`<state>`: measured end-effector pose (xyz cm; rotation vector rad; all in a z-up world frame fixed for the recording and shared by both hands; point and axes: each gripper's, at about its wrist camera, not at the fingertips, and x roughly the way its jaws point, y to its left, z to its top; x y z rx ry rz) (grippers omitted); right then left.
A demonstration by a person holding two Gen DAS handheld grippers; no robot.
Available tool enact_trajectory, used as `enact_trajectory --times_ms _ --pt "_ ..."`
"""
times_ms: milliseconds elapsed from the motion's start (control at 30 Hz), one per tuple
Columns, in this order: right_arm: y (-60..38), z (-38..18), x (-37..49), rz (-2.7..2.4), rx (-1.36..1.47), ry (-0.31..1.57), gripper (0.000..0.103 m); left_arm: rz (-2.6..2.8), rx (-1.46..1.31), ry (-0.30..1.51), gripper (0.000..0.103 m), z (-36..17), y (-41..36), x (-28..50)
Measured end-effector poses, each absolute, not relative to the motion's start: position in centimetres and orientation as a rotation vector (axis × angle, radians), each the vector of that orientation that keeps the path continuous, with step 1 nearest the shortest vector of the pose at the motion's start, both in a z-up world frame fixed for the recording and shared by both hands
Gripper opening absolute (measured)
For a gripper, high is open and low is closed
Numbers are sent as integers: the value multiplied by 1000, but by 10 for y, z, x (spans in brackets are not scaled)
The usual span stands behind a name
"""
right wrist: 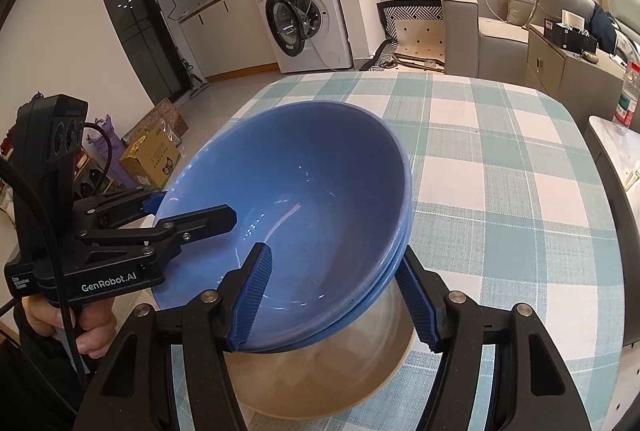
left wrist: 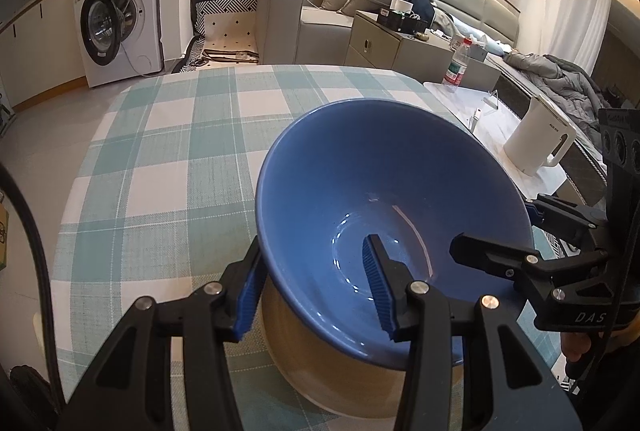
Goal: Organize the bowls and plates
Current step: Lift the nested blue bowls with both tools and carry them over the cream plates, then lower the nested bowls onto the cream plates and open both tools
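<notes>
A big blue bowl [left wrist: 380,159] hangs tilted just over a beige dish [left wrist: 320,363] on the checked tablecloth. In the right wrist view the blue bowl [right wrist: 300,159] shows a double rim, like two nested bowls, above the same beige dish [right wrist: 320,383]. My left gripper [left wrist: 314,291] is shut on the bowl's near wall, one pad inside and one outside. My right gripper [right wrist: 334,299] clamps the opposite rim the same way. Each gripper shows in the other's view: the right gripper [left wrist: 492,251] and the left gripper [right wrist: 192,215], each held by a hand.
The table [left wrist: 168,151] has a teal and white checked cloth. To its right stands a white side table [left wrist: 460,99] with a white kettle [left wrist: 540,139] and a plastic bottle [left wrist: 456,63]. A washing machine [left wrist: 116,27] and a sofa [left wrist: 312,15] stand beyond.
</notes>
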<state>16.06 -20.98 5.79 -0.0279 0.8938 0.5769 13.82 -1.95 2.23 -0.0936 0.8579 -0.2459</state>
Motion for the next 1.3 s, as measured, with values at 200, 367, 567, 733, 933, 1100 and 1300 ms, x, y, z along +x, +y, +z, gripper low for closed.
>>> enact_trajectory --times_ms 200,367,567,733,933,1100,1300 --pt "-211 56 159 569 -20 893 66 -259 -87 853 47 21 -20 137" --pt "-213 55 158 567 -12 889 66 -262 -79 854 48 21 -21 137" --pt "-214 54 160 569 -10 890 66 -261 -73 853 52 21 -22 137" --pt "-216 53 161 569 -13 876 72 -260 -69 854 55 21 -23 136" --pt "-223 60 157 553 -2 839 92 -227 -72 826 66 25 -18 131" --pt "-232 70 148 551 7 783 102 -198 -71 766 81 35 -8 118" --pt "-246 78 130 556 2 695 102 -162 -66 706 100 44 5 98"
